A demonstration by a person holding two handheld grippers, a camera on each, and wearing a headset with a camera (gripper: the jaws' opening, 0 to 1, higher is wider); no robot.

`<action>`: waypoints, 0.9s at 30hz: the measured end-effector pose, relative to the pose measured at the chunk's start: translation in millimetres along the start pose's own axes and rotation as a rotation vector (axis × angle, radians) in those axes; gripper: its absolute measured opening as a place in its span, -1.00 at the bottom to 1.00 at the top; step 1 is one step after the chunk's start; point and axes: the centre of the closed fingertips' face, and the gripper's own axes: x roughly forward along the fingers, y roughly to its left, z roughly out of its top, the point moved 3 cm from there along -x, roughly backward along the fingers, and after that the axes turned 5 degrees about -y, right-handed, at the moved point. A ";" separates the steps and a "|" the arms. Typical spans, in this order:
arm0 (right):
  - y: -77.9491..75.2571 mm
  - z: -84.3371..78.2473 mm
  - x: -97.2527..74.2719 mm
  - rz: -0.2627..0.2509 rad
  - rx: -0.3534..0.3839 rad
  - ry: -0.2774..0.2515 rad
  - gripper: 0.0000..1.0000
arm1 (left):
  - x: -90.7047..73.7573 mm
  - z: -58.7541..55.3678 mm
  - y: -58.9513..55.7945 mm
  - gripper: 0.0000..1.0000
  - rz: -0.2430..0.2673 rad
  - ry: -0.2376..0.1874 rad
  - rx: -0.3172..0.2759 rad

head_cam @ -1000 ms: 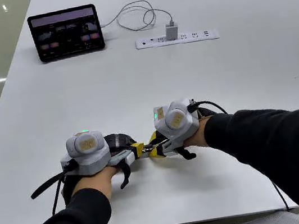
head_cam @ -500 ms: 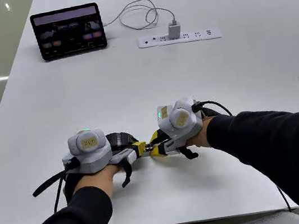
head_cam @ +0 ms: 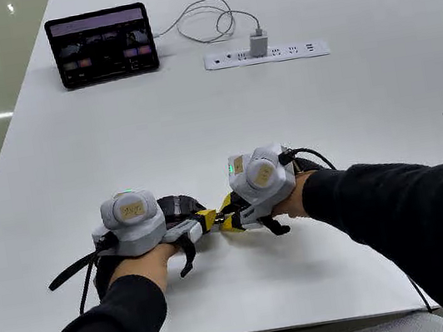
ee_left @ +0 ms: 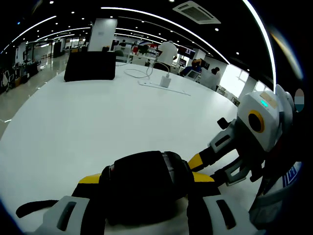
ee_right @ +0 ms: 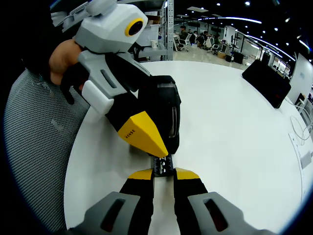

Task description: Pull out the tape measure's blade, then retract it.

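Near the front edge of the white counter (head_cam: 348,112), the tape measure (ee_right: 164,110) sits in the left claw (ee_left: 146,177).

- **Left claw:** clamped on the black case. One yellow-tipped jaw sits on each side of the case, as the left gripper view shows.
- **Right claw (ee_right: 163,172):** its jaws are drawn almost together and pinch the end of the blade (ee_right: 162,165). The right gripper view shows this just beside the case mouth.
- **Blade:** a short stub is exposed between the case and the right claw. Its markings cannot be read.
- **Relative position:** in the head view the two claws point at each other. Their yellow tips nearly touch, with the case on the left side.

At the far side of the counter, well apart from the claws, a dark tablet (head_cam: 101,44) stands propped. Right of it lies a white power strip (head_cam: 267,54) with a charger (head_cam: 258,42) plugged in. A looped cable (head_cam: 207,21) lies between the charger and the tablet.
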 end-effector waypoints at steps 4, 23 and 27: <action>0.5 0.1 0.1 0.002 -0.004 0.000 -0.80 | 0.0 0.1 0.1 0.27 -0.004 0.002 -0.003; 1.4 -1.2 -0.2 -0.003 0.008 -0.010 -0.79 | 1.3 -1.7 -1.9 0.29 0.021 0.012 0.093; 1.5 -1.1 0.0 -0.004 0.010 -0.011 -0.79 | 1.2 -2.0 -2.2 0.29 0.028 0.013 0.107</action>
